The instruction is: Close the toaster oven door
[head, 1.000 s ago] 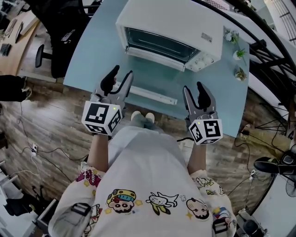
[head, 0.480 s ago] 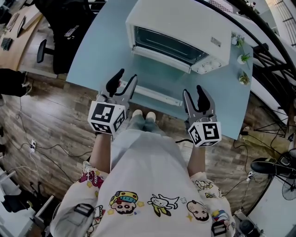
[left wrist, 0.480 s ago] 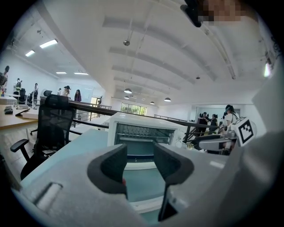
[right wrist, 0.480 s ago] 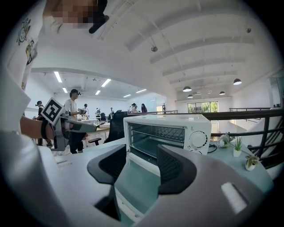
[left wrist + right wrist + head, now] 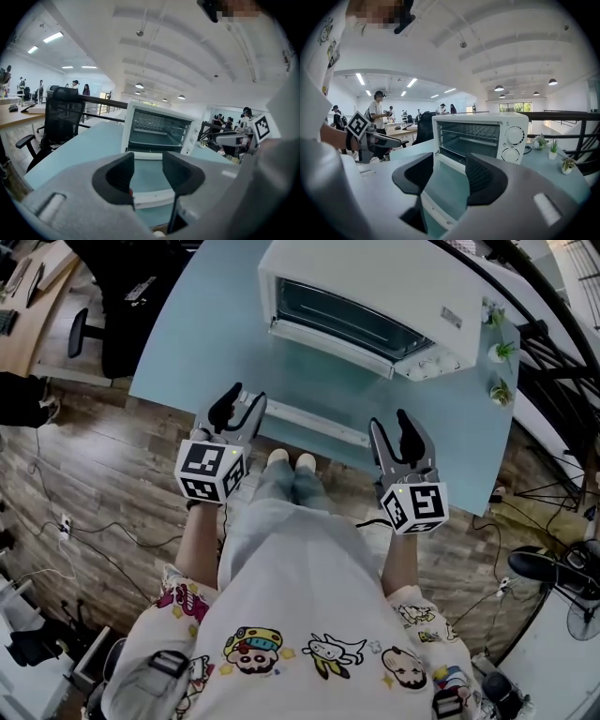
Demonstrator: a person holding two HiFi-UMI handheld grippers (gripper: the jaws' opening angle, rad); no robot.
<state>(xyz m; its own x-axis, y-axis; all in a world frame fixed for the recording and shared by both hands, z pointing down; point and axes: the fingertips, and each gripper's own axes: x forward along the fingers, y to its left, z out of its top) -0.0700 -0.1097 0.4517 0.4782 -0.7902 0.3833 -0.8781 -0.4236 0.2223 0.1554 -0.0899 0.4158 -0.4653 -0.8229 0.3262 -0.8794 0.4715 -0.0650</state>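
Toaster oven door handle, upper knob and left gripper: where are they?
door handle (image 5: 317, 426), head view, middle of the white bar.
upper knob (image 5: 514, 135), right gripper view, knob face.
left gripper (image 5: 246, 397), head view, between its fingertips.

Head view looks steeply down over table (image 5: 187, 343) near edge. Gripper views sit low, facing toaster oven (image 5: 159, 129); all share it.

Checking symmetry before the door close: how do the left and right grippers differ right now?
The left gripper sits at the left end of the door handle; the right gripper sits just off its right end. In the left gripper view the handle crosses the jaw gap; in the right gripper view the door glass fills it. Shared: both have jaws apart, hold nothing, and aim at the open toaster oven.
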